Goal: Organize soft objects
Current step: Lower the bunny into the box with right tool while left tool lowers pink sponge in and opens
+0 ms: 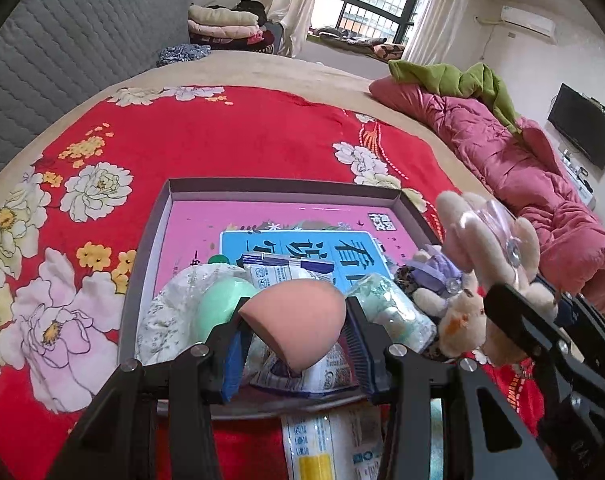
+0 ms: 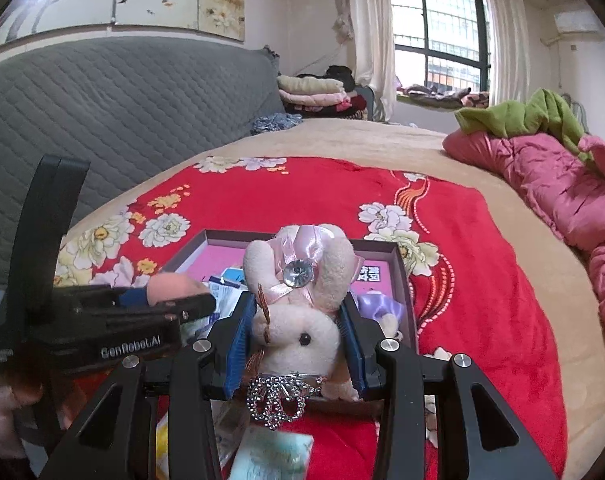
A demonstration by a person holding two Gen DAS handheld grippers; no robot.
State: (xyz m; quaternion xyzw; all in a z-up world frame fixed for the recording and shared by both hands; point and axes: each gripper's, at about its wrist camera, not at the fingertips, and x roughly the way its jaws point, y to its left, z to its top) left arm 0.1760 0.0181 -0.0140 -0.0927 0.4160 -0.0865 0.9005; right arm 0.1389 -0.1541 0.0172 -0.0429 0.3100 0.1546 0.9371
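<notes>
My left gripper (image 1: 296, 332) is shut on a peach teardrop makeup sponge (image 1: 298, 320) and holds it over the near end of a shallow grey box (image 1: 164, 216) with a pink bottom. The box holds a green sponge (image 1: 218, 304), tissue packs (image 1: 390, 308) and a small purple-dressed plush (image 1: 434, 280). My right gripper (image 2: 298, 344) is shut on a cream plush rabbit (image 2: 298, 328) with a pink bow and a gem, over the same box (image 2: 398, 264). The rabbit shows at the right in the left wrist view (image 1: 486, 248). The left gripper (image 2: 102, 320) shows at the left in the right wrist view.
The box lies on a red floral blanket (image 1: 222, 140) on a bed. A pink quilt (image 1: 542, 200) and green cloth (image 1: 454, 76) lie at the right. A grey quilted headboard (image 2: 102, 112) is at the left. Loose packets (image 1: 326, 444) lie before the box.
</notes>
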